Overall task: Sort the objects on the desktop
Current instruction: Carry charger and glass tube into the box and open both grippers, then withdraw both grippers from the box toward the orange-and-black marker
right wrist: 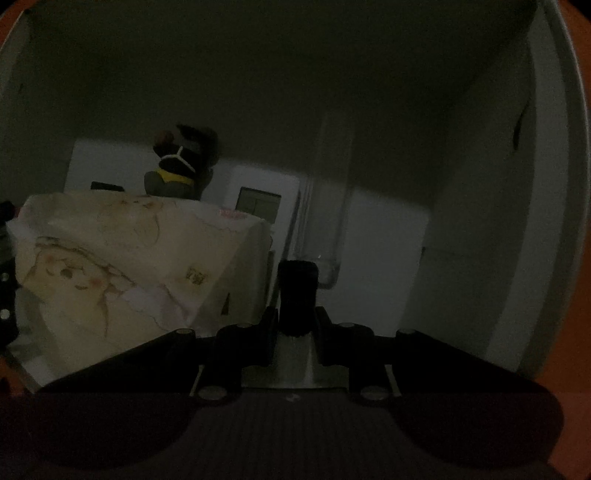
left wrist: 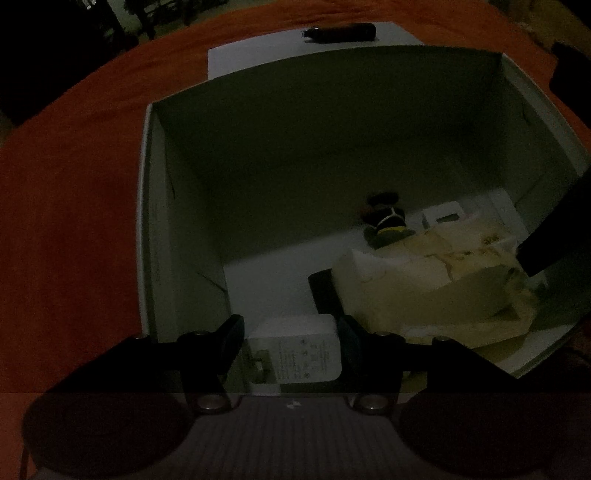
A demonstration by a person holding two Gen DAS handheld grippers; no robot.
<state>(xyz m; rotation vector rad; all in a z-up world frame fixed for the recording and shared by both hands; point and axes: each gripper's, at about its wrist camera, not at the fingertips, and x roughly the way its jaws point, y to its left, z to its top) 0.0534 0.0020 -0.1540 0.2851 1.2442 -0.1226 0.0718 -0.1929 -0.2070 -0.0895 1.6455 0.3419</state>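
1. The far left floor of the open white cardboard box (left wrist: pixel 177 206) lies bare, giving clear passage.
2. A cream cartoon-printed tissue pack (left wrist: pixel 436 280) fills the right floor.
3. A small dark plush toy (left wrist: pixel 384 221) stands against the back wall.
4. A clear plastic bag (right wrist: pixel 325 221) stands by the right wall.

Colours in the dim box

White box (left wrist: pixel 159 221) on orange surface (left wrist: pixel 74 184); cream pouch (left wrist: pixel 424 288) with cartoon bear print, white charger (left wrist: pixel 303 350), black pen (left wrist: pixel 340 32).
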